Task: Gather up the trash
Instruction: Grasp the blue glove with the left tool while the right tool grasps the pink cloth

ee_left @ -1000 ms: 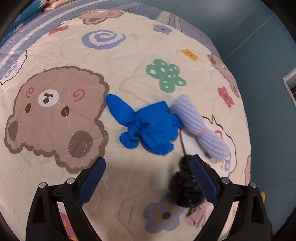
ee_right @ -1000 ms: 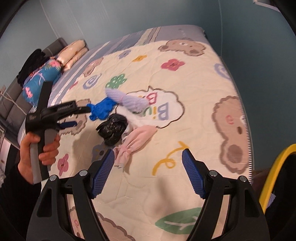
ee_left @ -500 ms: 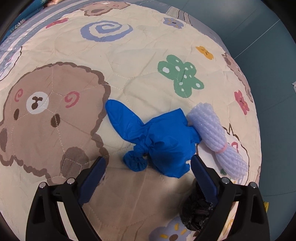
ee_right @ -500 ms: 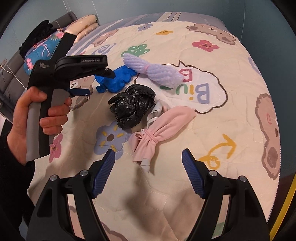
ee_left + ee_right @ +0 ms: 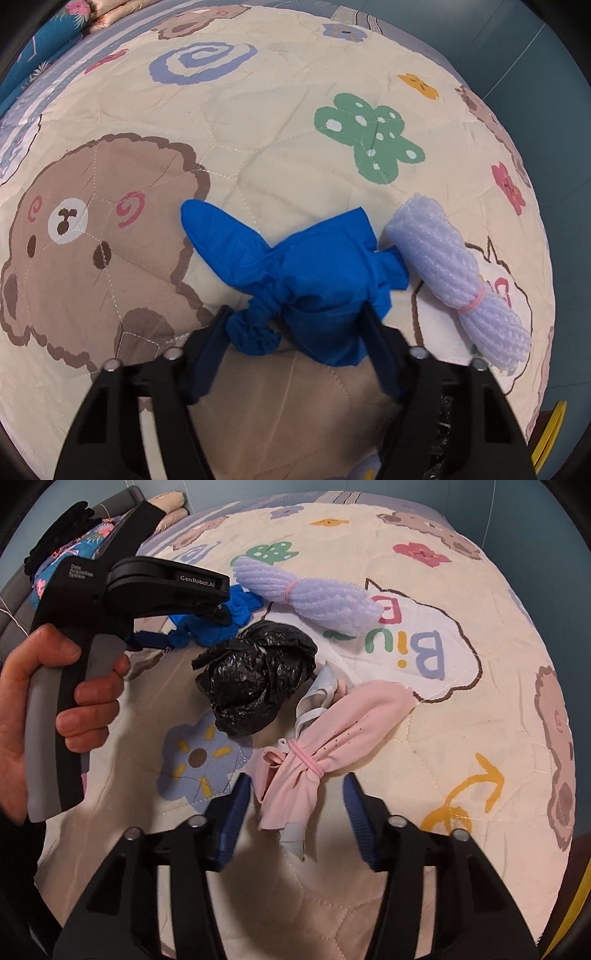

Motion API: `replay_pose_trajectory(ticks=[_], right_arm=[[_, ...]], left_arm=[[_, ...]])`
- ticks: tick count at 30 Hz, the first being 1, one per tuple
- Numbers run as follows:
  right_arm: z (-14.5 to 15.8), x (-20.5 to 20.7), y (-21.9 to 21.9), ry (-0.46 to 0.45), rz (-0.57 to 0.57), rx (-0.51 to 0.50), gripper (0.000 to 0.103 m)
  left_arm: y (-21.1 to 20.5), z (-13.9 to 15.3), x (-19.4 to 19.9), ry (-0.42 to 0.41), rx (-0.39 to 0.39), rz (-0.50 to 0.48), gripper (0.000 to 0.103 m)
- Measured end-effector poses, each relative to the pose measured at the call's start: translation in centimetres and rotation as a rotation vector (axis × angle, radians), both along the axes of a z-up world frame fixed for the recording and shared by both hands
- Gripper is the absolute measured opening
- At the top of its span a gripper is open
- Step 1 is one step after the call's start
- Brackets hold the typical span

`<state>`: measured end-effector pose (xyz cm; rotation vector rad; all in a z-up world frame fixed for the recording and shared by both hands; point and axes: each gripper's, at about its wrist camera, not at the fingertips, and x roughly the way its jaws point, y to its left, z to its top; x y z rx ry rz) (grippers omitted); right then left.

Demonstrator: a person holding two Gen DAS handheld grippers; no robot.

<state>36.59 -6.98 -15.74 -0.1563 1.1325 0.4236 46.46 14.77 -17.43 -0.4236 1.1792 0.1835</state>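
Now my left hand-held gripper (image 5: 295, 325) straddles the knotted blue glove (image 5: 306, 280), its jaws having just been closing, with the glove's cuffed end and bunched body between them. The pads look to be touching the glove on both sides, though I judge the squeeze is not yet firm. My right hand-held gripper (image 5: 295, 794) has likewise just been closing, around the near end of the pink cloth bundle (image 5: 317, 746); there is a visible gap on the right side and the left pad is only just at the fabric, so nothing is held there yet.

Both pieces of trash lie on the quilted bed (image 5: 461, 738), in its middle stretch and well in from any edge. Just beyond the pink bundle sits the crumpled black plastic bag (image 5: 255, 679), touching the bundle's pale straps. Further on, toward the pillow end, is the glove, with a lilac foam-net roll (image 5: 454, 273) lying just beside it and touching its tip.

The risks I see are all about soft things. The glove is slippery and lumpy, so if I lift before the pads bite its knot, it could slide out. I could also pinch the quilt beneath and drag it up. On the right, I am catching only the loose tail below the pink band (image 5: 306, 758), so the cloth may pull through or snag the black bag on the way. My two tools also work near each other, so a hasty lift could knock them together.
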Motion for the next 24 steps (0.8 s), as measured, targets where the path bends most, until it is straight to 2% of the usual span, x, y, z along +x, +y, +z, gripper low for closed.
replay_pose_trajectory(ticks=[1, 3, 6, 12, 24], right_arm=[[-0.2, 0.0, 0.0, 0.006, 0.000, 0.002, 0.039], [-0.5, 0.2, 0.1, 0.025, 0.000, 0.010, 0.030], [-0.5, 0.1, 0.1, 0.027, 0.006, 0.018, 0.022], [-0.1, 0.0, -0.8, 0.059, -0.020, 0.067, 0.015], [3.4, -2.6, -3.6, 0.010, -0.015, 0.135, 0.014]], left_arm=[[0.0, 0.0, 0.0, -0.001, 0.000, -0.002, 0.048], [0.1, 0.1, -0.2, 0.009, 0.021, 0.007, 0.030], [0.0, 0.3, -0.5, 0.009, 0.013, 0.009, 0.018], [0.7, 1.1, -2.0, -0.004, -0.048, 0.022, 0.012], [2.0, 3.2, -6.2, -0.032, -0.103, 0.007, 0.012]])
